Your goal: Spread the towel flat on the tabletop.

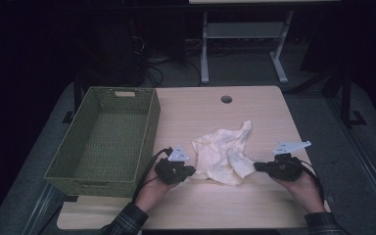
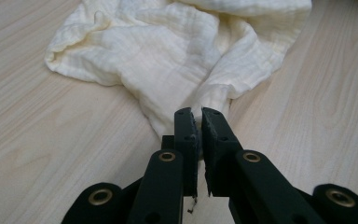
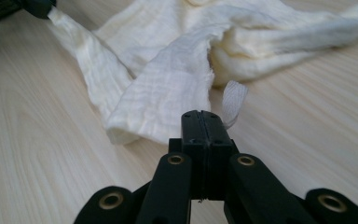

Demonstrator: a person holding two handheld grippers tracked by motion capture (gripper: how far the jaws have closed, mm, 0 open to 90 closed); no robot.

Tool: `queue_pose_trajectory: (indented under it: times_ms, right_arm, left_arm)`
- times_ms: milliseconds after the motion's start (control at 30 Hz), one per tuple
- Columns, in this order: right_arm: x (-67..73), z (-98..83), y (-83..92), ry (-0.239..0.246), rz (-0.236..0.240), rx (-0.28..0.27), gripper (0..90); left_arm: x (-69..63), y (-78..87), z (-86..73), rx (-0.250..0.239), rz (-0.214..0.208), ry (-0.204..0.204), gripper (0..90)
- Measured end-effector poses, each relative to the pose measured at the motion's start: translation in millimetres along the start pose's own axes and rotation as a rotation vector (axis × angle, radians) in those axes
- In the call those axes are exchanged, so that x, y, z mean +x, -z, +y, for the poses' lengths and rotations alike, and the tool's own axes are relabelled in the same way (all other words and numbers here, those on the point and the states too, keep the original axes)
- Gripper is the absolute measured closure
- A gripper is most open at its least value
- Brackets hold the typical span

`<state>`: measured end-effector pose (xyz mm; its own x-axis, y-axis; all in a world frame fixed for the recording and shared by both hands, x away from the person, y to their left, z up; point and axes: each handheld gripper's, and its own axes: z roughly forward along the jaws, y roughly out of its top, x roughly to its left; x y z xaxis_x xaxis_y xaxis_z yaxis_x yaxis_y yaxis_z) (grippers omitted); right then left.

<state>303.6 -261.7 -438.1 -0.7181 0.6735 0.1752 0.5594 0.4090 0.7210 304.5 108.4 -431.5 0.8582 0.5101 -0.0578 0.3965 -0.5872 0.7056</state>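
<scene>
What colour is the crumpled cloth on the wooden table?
Pale cream-yellow crumpled muslin cloth, plain and unpatterned; the left gripper view shows it best.

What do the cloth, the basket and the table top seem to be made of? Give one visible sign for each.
Cloth: soft cream woven cotton, perhaps muslin; crinkled weave, limp folds.
Basket: green woven wicker or plastic strands, matt; open lattice walls.
Table top: pale wood-look laminate, probably; smooth, printed-looking grain.

Cloth (image 2: 177, 56) top cut by frame edge; pinched corner hidden between left claw (image 2: 198, 114) jaws.
</scene>
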Motion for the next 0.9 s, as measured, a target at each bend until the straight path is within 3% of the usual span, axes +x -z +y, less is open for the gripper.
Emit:
queue_pose_trajectory:
  times_ms: [367, 533, 700, 767, 833, 900]
  right_arm:
    - [-8.7, -45.3, 47.5, -0.061, -0.078, -0.019, 90.0]
    - [-3.6, -64.5, 61.0, -0.081, -0.077, -0.015, 90.0]
    - [7.3, -83.2, 61.8, -0.087, -0.06, 0.018, 89.4]
    - [8.2, -85.8, 61.1, -0.089, -0.056, 0.025, 88.4]
    - [5.8, -87.1, 62.4, -0.101, -0.059, 0.017, 76.0]
    - [3.3, -85.6, 63.3, -0.1, -0.064, 0.008, 73.7]
  left_arm:
    - [-6.5, 7.7, -5.3, -0.004, -0.034, 0.01, 84.5]
    - [-16.3, 11.6, -12.2, 0.001, -0.082, 0.021, 84.5]
    - [-26.9, 9.2, -20.6, 0.029, -0.117, 0.023, 83.7]
    - [-27.5, 8.6, -21.1, 0.027, -0.105, 0.021, 80.4]
    - [-24.0, 7.8, -20.1, 0.012, -0.096, 0.036, 67.6]
    - [-21.8, 7.4, -18.9, 0.009, -0.092, 0.042, 64.2]
